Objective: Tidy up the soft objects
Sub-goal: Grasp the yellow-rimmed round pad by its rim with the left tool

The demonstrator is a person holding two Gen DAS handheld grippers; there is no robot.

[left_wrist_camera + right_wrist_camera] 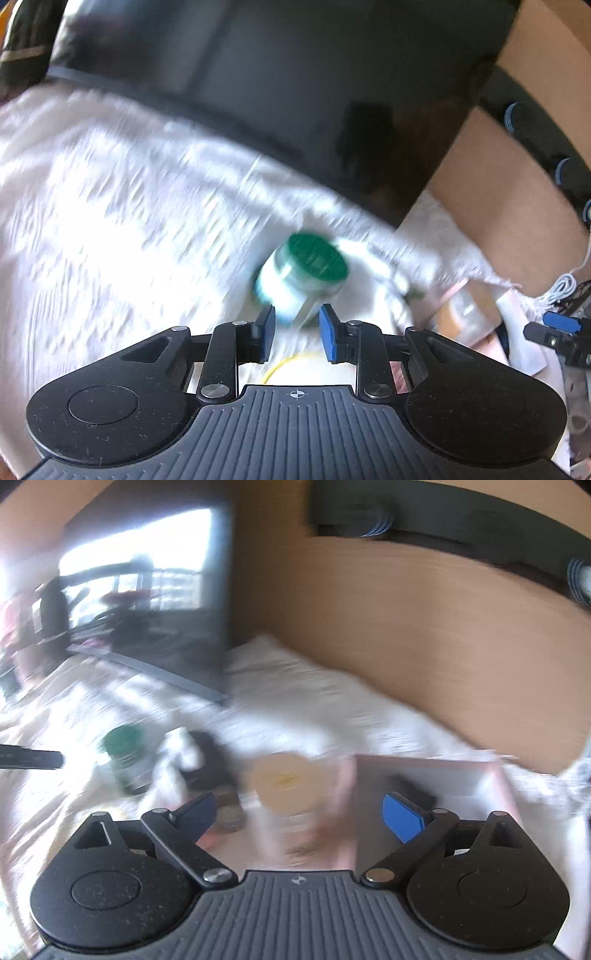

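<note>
Currently my left gripper held the green-lidded jar between its jaws over the white cloth; right gripper jaws were wide, empty.

The left gripper points down at a white cloth that is smeared by blur, its two blue pads standing apart with a green-lidded jar tilted between and just past their tips; whether the pads press on the jar cannot be told. A thin yellow loop lies on the white below the jar, between the fingers. A dark panel runs across the top, a tan surface lies at the right, some flat pinkish cards sit beside the cloth, and the right gripper pokes in at the right edge.
</note>
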